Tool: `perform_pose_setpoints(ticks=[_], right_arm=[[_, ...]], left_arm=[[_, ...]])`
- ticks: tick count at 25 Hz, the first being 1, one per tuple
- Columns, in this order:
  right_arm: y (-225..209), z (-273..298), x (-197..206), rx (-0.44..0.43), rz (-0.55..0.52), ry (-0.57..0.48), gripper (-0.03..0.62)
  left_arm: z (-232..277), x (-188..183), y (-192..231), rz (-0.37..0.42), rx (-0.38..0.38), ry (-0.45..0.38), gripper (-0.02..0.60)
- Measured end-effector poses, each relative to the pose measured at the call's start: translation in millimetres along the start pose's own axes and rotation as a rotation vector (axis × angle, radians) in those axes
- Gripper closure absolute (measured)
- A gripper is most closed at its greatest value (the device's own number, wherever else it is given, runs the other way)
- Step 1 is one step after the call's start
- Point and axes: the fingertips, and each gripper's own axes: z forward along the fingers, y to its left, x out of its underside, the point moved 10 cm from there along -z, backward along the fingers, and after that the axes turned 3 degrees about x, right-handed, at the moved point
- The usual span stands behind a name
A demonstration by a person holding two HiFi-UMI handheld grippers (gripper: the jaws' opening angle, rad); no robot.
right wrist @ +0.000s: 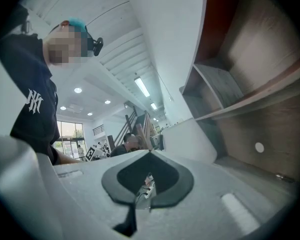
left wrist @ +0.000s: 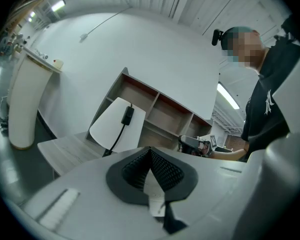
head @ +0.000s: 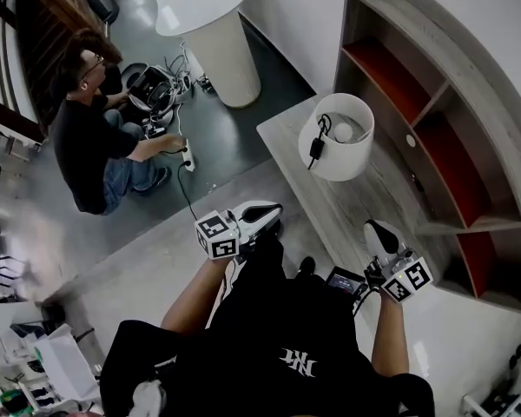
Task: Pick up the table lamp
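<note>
Overhead, base of table lamp [head: 346, 165] hidden.

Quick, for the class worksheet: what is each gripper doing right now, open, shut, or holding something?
Left gripper: shut, nothing between its jaws.
Right gripper: shut, nothing between its jaws.

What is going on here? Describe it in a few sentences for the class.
A person holds a gripper in each hand, facing a low wooden table where the white table lamp sits, its cord draped over the shade. The left gripper and right gripper both hang short of the lamp, jaws shut and holding nothing. Another person crouches on the floor nearby, a hand at a power strip.
</note>
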Motion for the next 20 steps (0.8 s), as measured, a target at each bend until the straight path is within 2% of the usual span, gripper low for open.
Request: perform_pose_setpoints(ticks=[3, 8, 15, 20], right_arm=[[-1, 13, -2, 0.045, -0.008, -0.001, 0.591], [-1, 35, -6, 0.153, 0.023, -0.032, 0.591], [-11, 68, -9, 0.25, 0.044, -0.052, 0.591], [-12, 88, -15, 0.312, 0.043, -0.097, 0.591]], left_arm=[[3, -7, 28, -0.023, 0.04, 0.016, 0.58], [16, -36, 72, -0.034, 0.169, 0.044, 0.58], [27, -72, 131, -0.055, 0.308, 0.021, 0.58], [36, -92, 167, -0.077, 0.358, 0.038, 0.58]])
